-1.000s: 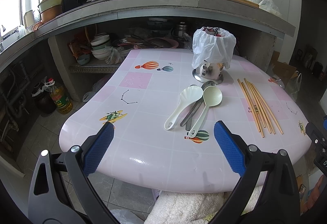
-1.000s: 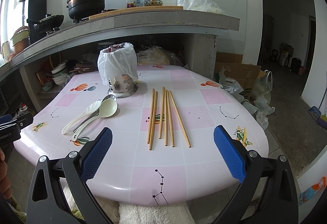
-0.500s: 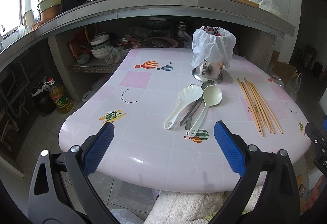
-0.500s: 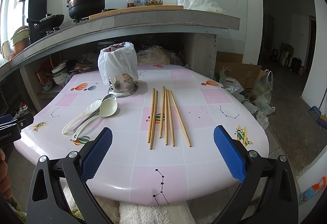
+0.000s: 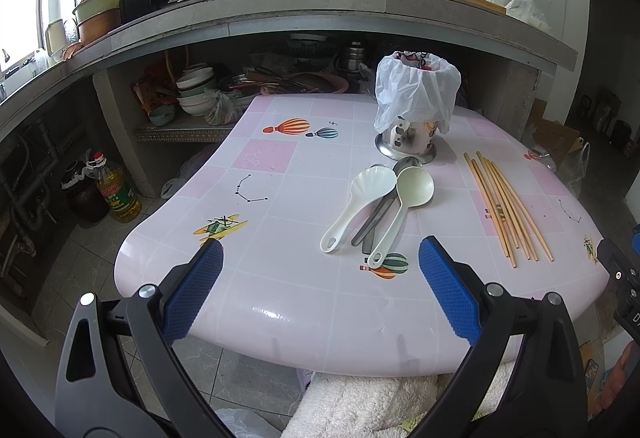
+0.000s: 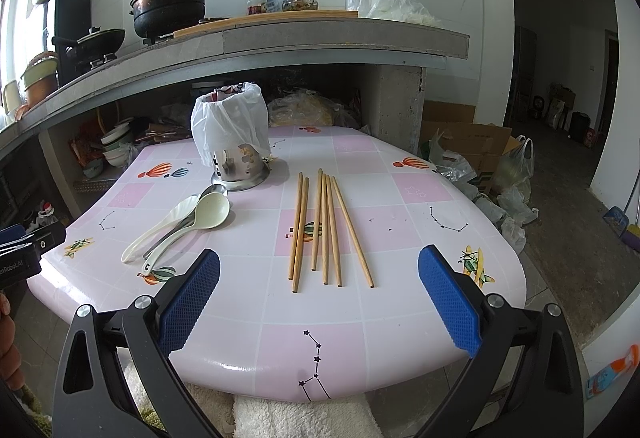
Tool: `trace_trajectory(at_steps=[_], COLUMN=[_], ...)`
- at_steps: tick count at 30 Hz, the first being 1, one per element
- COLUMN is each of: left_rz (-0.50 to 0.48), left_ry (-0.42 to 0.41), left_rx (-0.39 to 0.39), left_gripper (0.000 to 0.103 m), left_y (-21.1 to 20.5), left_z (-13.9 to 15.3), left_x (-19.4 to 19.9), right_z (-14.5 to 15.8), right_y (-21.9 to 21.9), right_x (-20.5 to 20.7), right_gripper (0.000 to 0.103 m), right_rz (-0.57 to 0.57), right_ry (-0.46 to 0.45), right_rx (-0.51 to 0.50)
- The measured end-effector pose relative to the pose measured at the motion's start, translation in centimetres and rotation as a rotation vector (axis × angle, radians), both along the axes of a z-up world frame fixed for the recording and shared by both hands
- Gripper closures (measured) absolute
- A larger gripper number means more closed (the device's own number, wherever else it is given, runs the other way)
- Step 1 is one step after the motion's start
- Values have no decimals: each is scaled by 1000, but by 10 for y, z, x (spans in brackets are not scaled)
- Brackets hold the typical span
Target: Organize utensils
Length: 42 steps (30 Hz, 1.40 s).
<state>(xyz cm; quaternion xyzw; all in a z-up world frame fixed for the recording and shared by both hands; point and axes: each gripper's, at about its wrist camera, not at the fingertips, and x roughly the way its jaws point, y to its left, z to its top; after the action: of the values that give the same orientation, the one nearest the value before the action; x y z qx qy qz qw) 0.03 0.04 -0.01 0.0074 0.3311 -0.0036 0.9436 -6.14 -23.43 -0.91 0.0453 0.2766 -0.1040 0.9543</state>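
Two cream plastic spoons [image 5: 400, 206] [image 6: 192, 222] and a grey metal spoon [image 5: 380, 214] lie crossed mid-table. Several wooden chopsticks [image 5: 504, 206] [image 6: 324, 226] lie side by side to their right. A steel utensil holder [image 5: 412, 118] [image 6: 236, 142] lined with a white plastic bag stands upright behind the spoons. My left gripper [image 5: 320, 278] hangs open over the near table edge, short of the spoon handles. My right gripper [image 6: 320, 286] is open just short of the chopsticks' near ends. Neither holds anything.
The pink patterned table [image 5: 280, 166] [image 6: 400, 222] has a rounded front edge. A concrete counter [image 5: 360, 2] with pots overhangs behind it; bowls [image 5: 196, 86] sit on a shelf below. An oil bottle [image 5: 116, 190] stands on the floor left; boxes and bags [image 6: 480, 158] lie right.
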Motion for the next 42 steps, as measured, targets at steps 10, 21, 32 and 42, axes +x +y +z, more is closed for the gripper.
trace_trajectory(at_steps=[10,21,32,42], left_rz=[-4,-8,-71,-167], left_ry=[19,54,112,171], left_rx=[4,27,35,-71], left_gripper=[8,8,8,8], left_y=[-4,-6,-14,-16], left_z=[-4,-21,-31,-44], left_x=[3,27,70,103], right_z=[-4,-16,-12,-1], right_y=[-2,-11,5,22], right_x=[4,25,68,111], right_gripper=[6,6,6,6], right_rz=[-2,-27,56,159], right_ry=[10,51,12,-29], right_rx=[4,41,39,67])
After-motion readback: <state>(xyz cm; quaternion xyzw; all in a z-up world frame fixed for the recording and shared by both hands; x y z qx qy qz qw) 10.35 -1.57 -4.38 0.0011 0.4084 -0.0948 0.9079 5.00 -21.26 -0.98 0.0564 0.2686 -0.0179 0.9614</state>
